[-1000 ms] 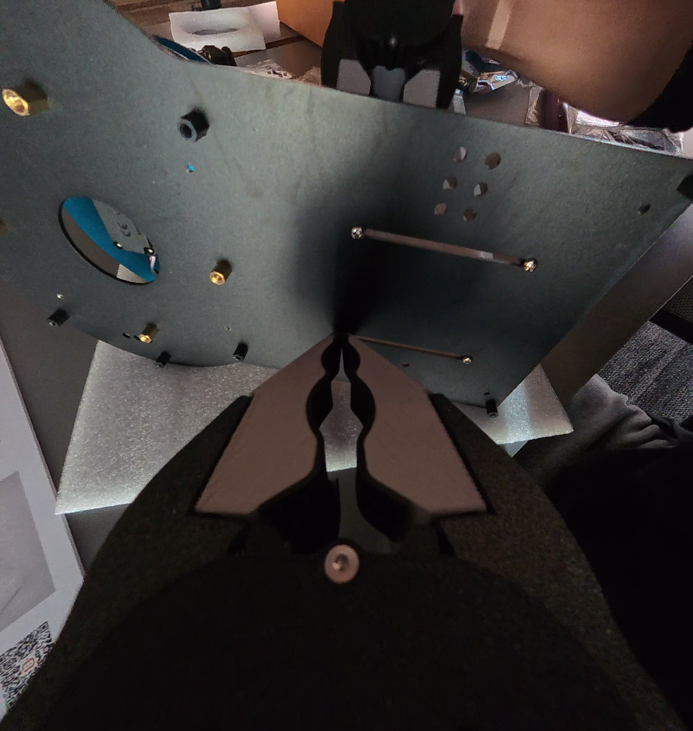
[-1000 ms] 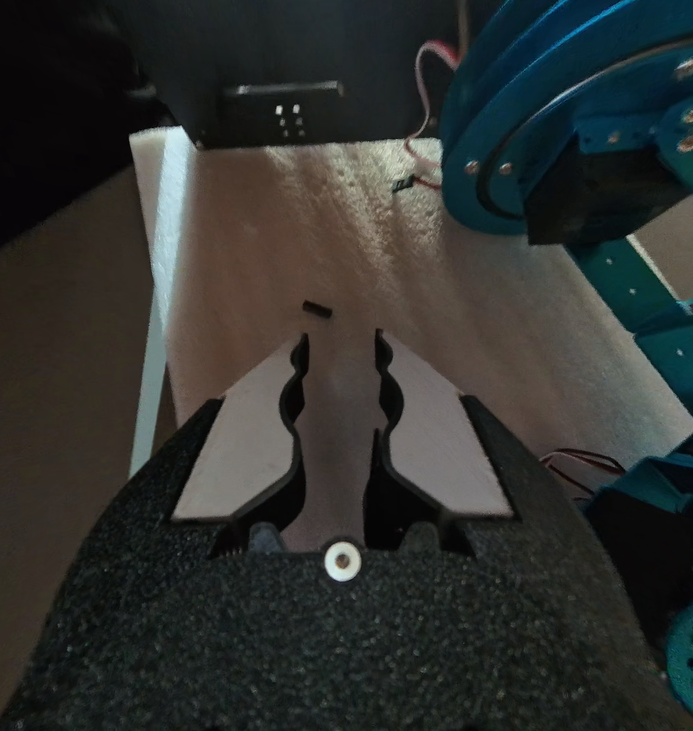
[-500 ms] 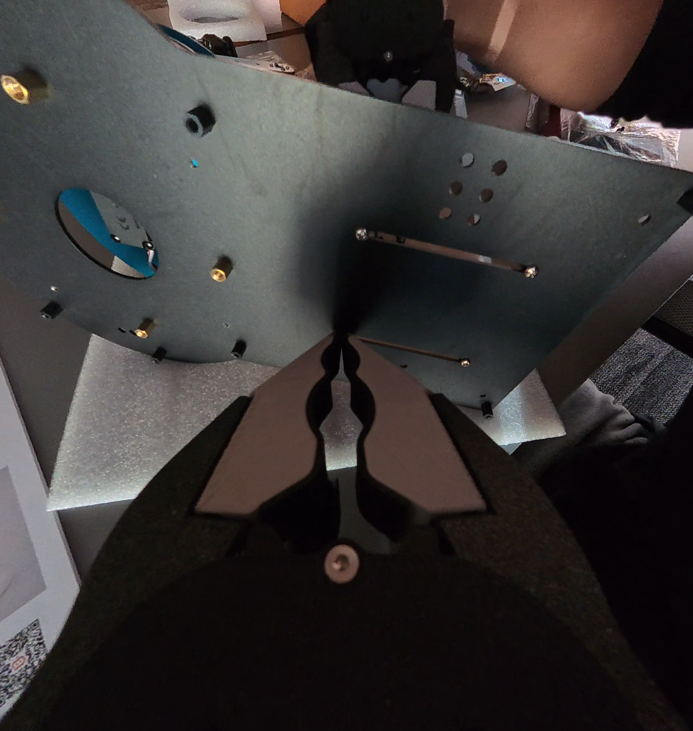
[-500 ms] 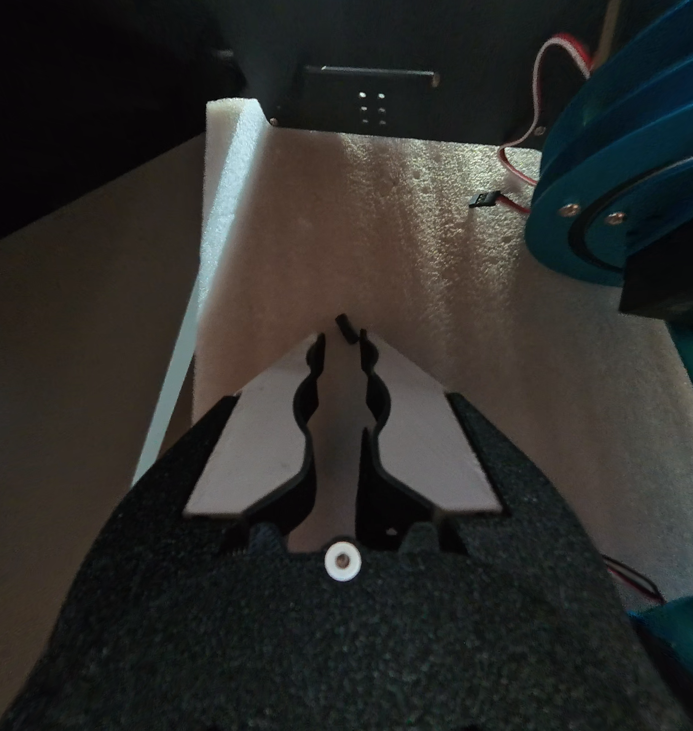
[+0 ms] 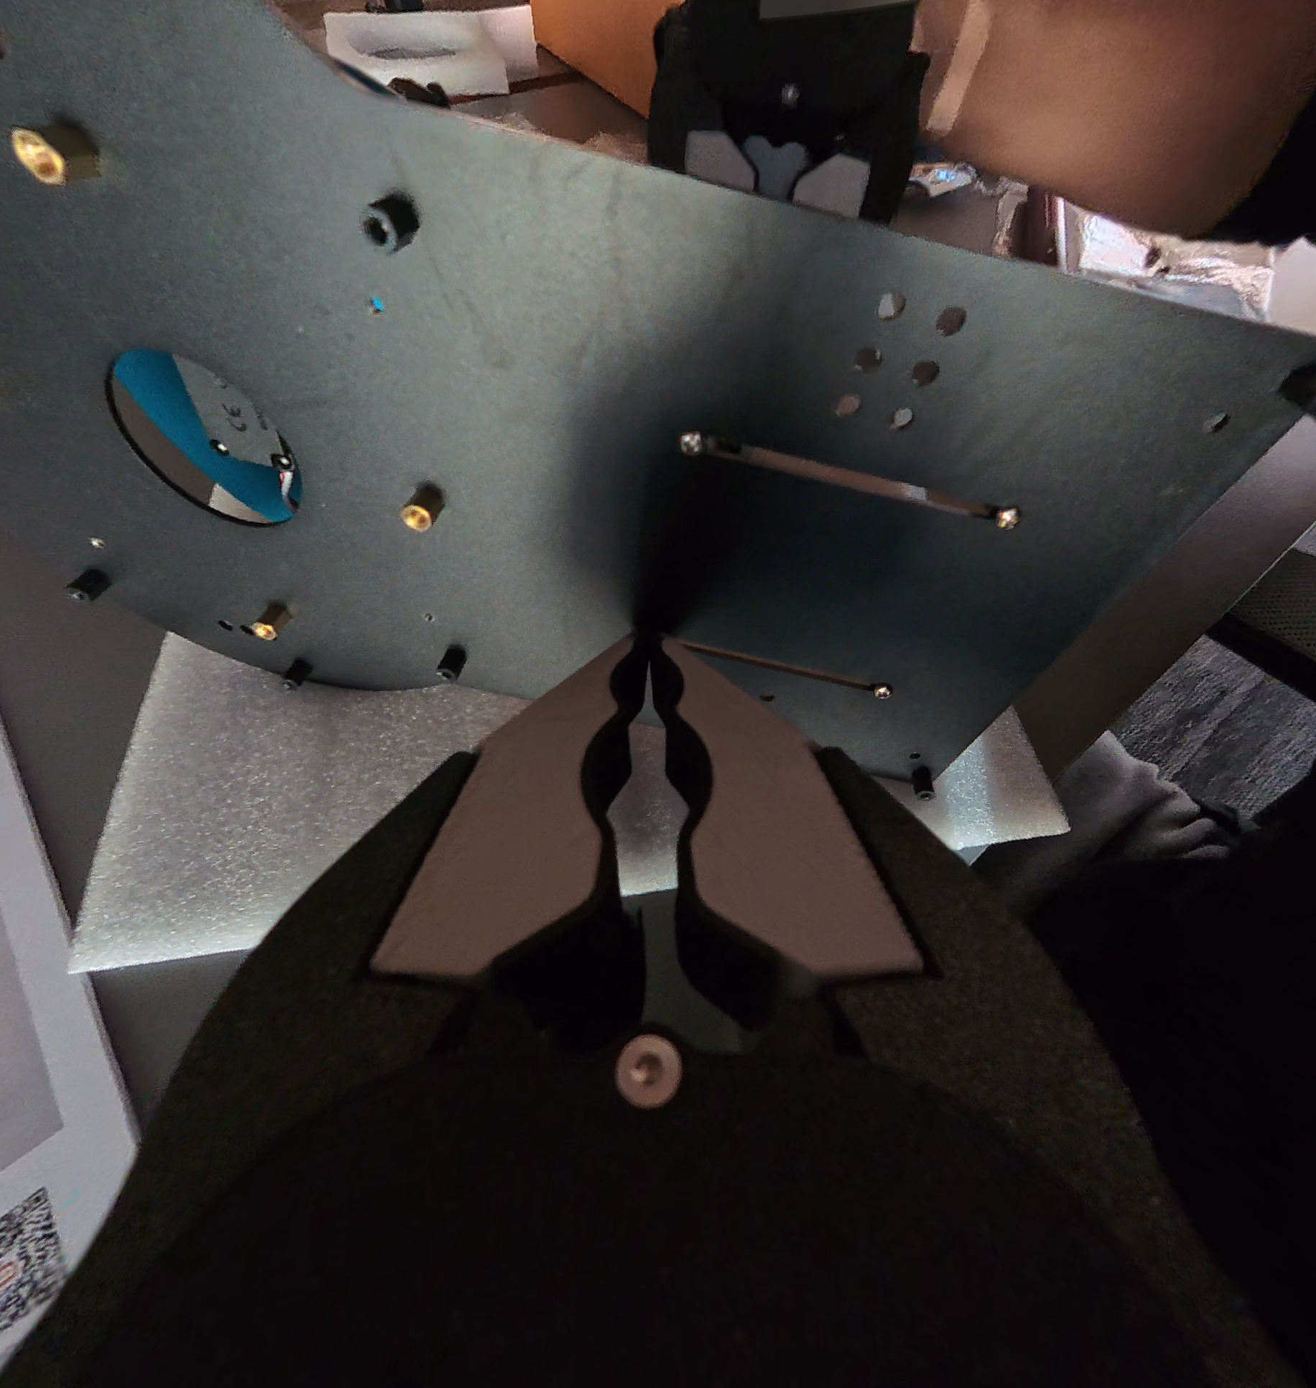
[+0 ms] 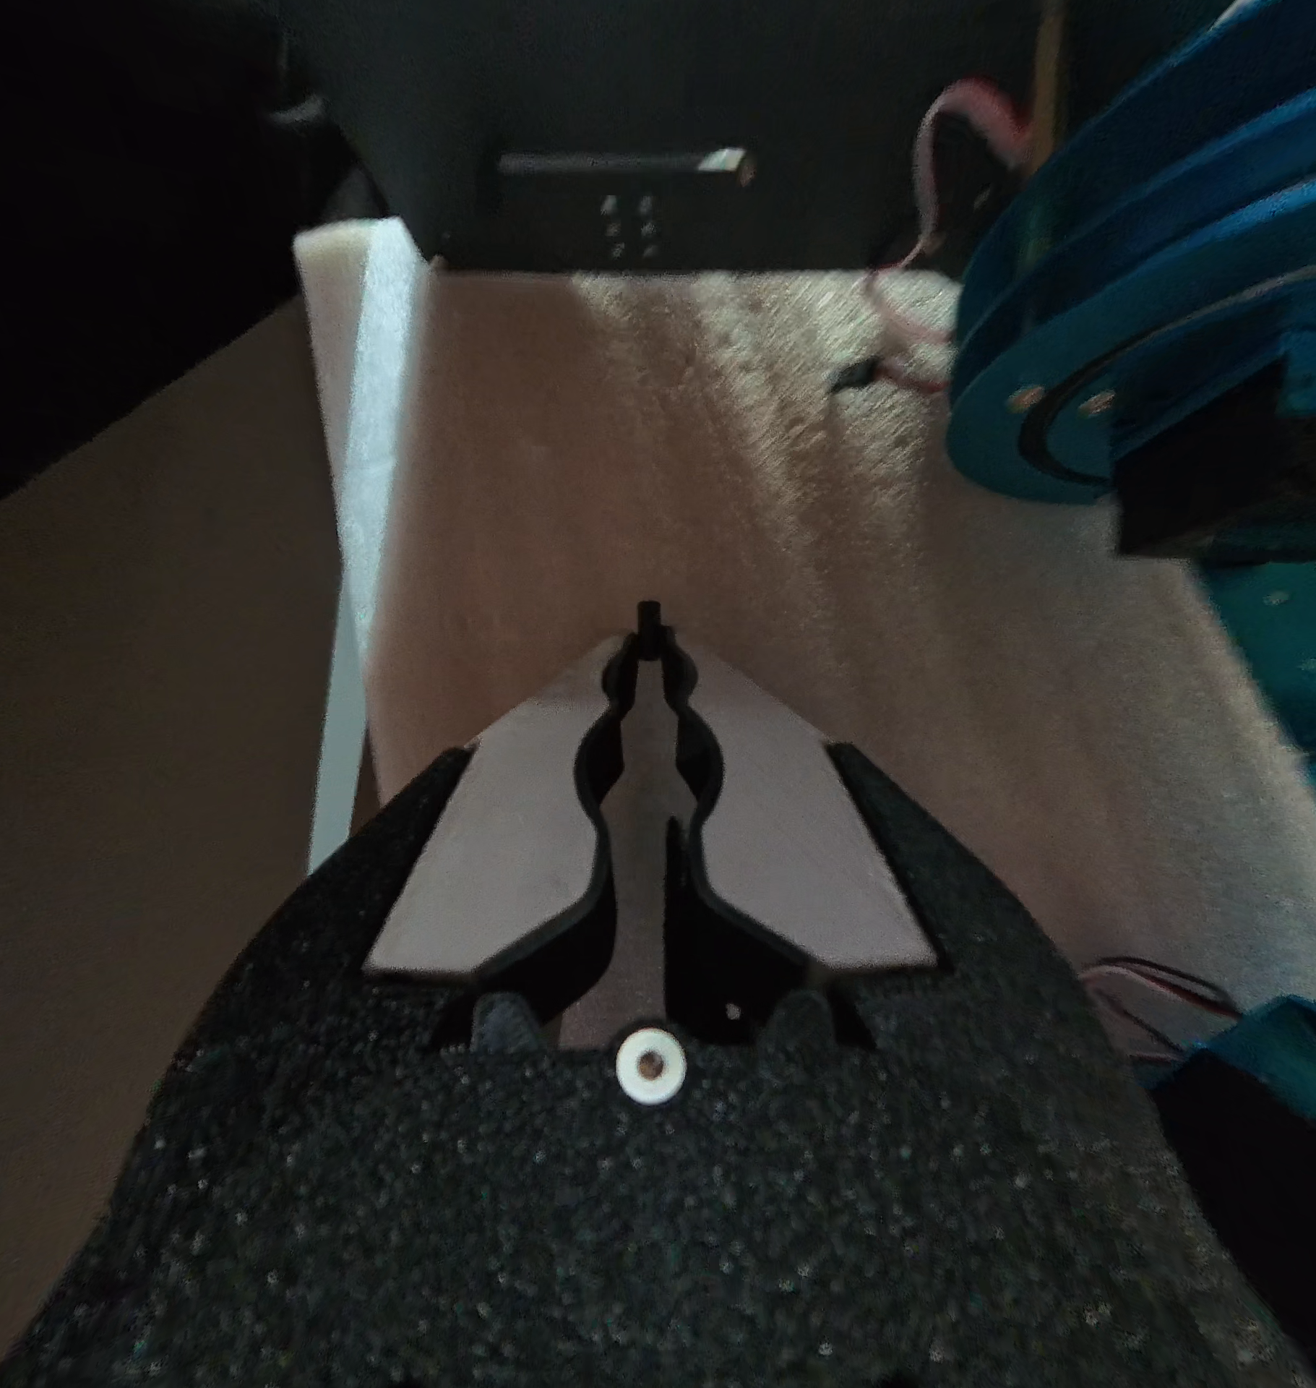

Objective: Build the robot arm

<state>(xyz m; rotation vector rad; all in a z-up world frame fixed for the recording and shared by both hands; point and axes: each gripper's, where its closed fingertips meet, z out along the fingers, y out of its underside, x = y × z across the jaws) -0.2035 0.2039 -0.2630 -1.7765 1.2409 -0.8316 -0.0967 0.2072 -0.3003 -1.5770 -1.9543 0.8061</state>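
- Left gripper [image 5: 649, 646]: jaws closed on the lower edge of the tilted dark plate [image 5: 564, 390].
- Right gripper [image 6: 649, 650]: jaws pinched a small black peg [image 6: 648, 620] above white foam [image 6: 827, 601].

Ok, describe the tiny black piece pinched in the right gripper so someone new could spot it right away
Start at the white foam sheet beside the blue metal disc assembly. Over the sheet's near part, the right gripper has its tips closed together. The small black cylindrical spacer pokes out from between those tips, the only dark speck against the pale foam there, far smaller than the black wire connector farther back.
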